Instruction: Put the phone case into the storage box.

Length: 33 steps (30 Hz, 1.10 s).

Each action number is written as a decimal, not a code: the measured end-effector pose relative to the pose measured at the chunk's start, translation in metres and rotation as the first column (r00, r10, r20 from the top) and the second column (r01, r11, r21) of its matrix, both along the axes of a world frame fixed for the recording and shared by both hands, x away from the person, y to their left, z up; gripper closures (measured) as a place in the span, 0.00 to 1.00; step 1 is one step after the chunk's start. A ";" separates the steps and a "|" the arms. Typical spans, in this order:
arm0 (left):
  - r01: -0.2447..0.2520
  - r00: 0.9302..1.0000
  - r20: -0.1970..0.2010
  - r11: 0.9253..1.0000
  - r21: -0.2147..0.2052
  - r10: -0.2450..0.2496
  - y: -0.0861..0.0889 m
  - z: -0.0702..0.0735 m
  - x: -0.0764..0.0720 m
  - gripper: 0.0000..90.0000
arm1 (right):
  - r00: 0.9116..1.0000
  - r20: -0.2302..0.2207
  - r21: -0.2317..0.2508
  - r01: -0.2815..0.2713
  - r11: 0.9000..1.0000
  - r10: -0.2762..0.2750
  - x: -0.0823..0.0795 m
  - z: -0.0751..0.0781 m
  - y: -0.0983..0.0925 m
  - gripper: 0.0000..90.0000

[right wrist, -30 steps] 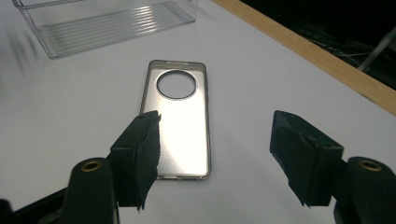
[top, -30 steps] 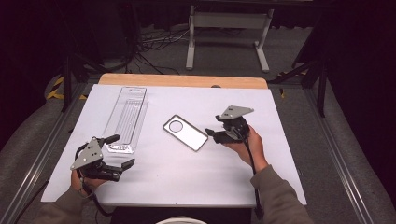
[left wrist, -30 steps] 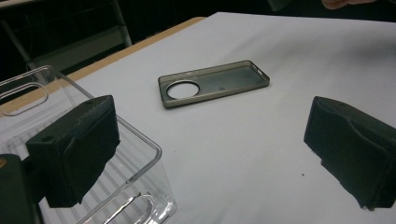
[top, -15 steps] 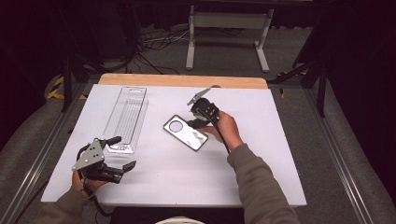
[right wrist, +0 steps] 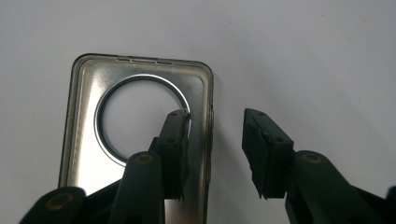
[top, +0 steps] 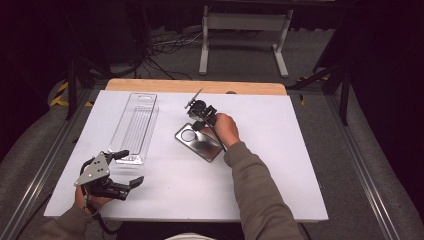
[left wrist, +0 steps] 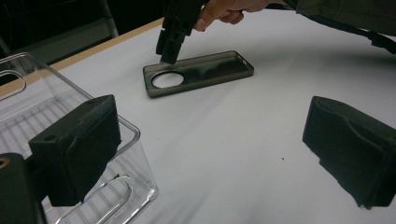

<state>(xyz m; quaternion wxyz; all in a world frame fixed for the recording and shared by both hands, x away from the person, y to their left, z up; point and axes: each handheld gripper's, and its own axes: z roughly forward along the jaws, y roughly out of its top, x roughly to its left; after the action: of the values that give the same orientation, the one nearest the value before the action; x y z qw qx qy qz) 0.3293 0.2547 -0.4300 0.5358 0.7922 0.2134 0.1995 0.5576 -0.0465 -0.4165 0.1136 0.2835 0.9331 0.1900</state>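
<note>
Right gripper (right wrist: 215, 140): jaws closing, we straddle the case's (right wrist: 88, 93) long edge, mid-table; left gripper (top: 117, 172) spread.

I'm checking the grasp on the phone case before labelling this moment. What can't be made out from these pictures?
- Right gripper view: the phone case's lower end is cut off by the bottom edge and covered by the right gripper's fingers.
- High view: the hand hides whether the fingers touch the case.
- Left gripper view: the clear tray's near part sits behind the left gripper's finger.
</note>
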 end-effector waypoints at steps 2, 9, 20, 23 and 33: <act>-0.002 1.000 -0.005 1.000 0.006 0.002 0.001 -0.001 0.000 0.05 | 1.000 0.007 -0.031 0.000 1.000 0.000 0.002 -0.005 0.004 0.73; -0.001 1.000 -0.010 1.000 0.003 0.001 0.002 -0.002 -0.002 0.06 | 1.000 0.006 -0.031 0.014 0.999 -0.014 0.008 -0.007 0.008 0.78; 0.009 1.000 -0.021 1.000 0.007 -0.009 0.000 -0.004 0.001 0.06 | 1.000 -0.030 -0.073 -0.005 0.997 0.003 0.011 -0.007 0.015 0.96; 0.012 1.000 -0.024 1.000 0.010 -0.012 -0.001 -0.004 0.001 0.06 | 1.000 -0.024 -0.072 -0.003 0.997 0.001 0.009 -0.007 0.015 0.97; -0.006 1.000 -0.015 1.000 -0.006 0.006 0.001 -0.001 0.001 0.07 | 0.998 0.052 -0.003 0.031 1.000 -0.031 -0.005 0.009 0.005 0.98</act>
<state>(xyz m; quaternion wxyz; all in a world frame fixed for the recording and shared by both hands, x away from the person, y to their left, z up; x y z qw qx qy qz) 0.3299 0.2552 -0.4313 0.5359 0.7914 0.2206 0.1944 0.5530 -0.0413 -0.4071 0.1412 0.2926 0.9257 0.1938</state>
